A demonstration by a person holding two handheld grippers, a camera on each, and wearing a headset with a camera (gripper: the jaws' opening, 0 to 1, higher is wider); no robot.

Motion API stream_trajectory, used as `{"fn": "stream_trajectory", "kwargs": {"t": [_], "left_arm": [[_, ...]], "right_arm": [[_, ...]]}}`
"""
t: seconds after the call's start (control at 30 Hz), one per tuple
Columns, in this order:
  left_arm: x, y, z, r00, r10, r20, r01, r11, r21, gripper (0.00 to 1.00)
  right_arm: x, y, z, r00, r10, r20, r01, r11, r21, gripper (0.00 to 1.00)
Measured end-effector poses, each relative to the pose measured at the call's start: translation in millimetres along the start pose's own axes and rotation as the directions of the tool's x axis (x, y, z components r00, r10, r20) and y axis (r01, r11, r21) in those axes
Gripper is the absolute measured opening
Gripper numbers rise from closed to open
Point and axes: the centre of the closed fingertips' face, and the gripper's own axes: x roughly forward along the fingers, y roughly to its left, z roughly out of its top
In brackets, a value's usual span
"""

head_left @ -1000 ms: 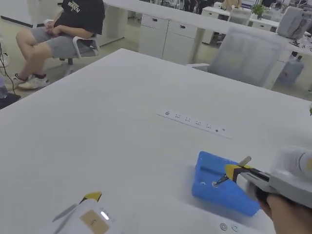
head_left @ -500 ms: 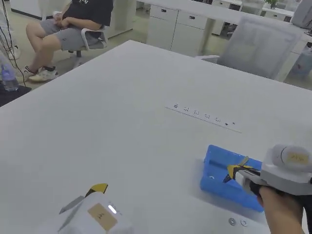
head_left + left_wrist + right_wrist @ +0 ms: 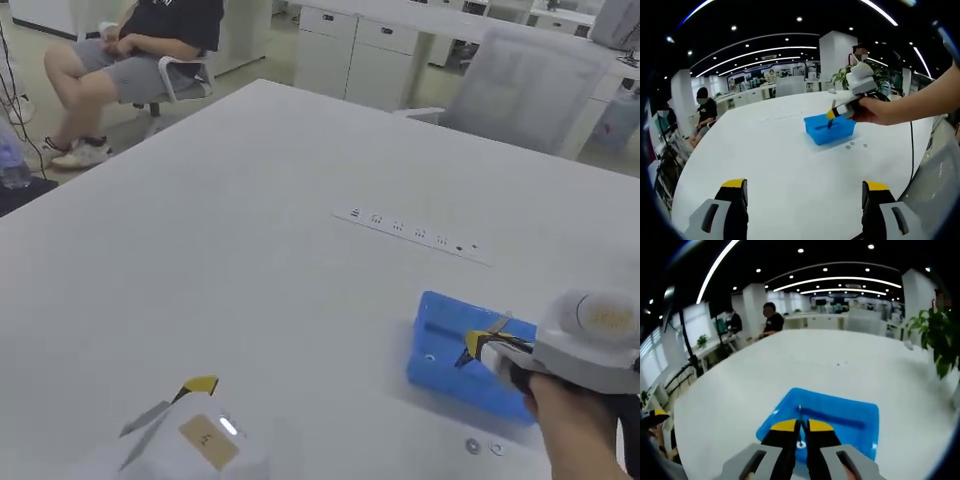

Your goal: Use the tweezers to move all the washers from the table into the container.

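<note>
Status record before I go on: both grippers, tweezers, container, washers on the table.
left gripper: open, away from the container
right gripper: shut on tweezers, above the container
tweezers: tips pointing down into the container
container: blue, open top
washers: two on the table, close beside the container
washer in tweezers: cannot tell

Left hand-held gripper (image 3: 165, 408) cut by bottom edge, container (image 3: 440, 340) partly behind right hand-held gripper (image 3: 477, 349)
</note>
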Motion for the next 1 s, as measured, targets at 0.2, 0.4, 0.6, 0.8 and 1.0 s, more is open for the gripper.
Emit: {"fn": "stream_trajectory", "kwargs": {"t": [0.2,0.4,0.6,0.8,1.0], "left_arm": [[-0.4,0.4,0.7,1.0000,-0.001,0.004,0.001,1.000,-0.004,0.97],[-0.8,-0.8,1.5,0.9999,-0.007,0.009,0.007,1.000,0.000,0.97],[-1.0,-1.5,1.8,0.9999,-0.011,0.013,0.011,1.000,-0.001,0.97],[-1.2,-3.6,2.4,0.9997,-0.019,0.015,0.019,1.000,0.008,0.97],[-1.2,-2.4,2.0,0.9998,-0.016,0.013,0.016,1.000,0.003,0.97]], "right_arm": [[-21.6,2.9,14.2,0.9990,0.021,0.040,-0.020,1.000,-0.015,0.02],[-60.4,12.2,28.1,0.9950,0.017,0.098,-0.004,0.992,-0.128,0.02],[-83.0,20.9,7.5,0.9965,0.016,0.082,-0.005,0.990,-0.139,0.02],[-80.2,16.6,-22.2,0.9989,0.018,0.044,-0.016,0.999,-0.040,0.02],[-65.7,7.1,-49.1,0.9997,0.002,-0.026,-0.001,1.000,0.007,0.03]]}}
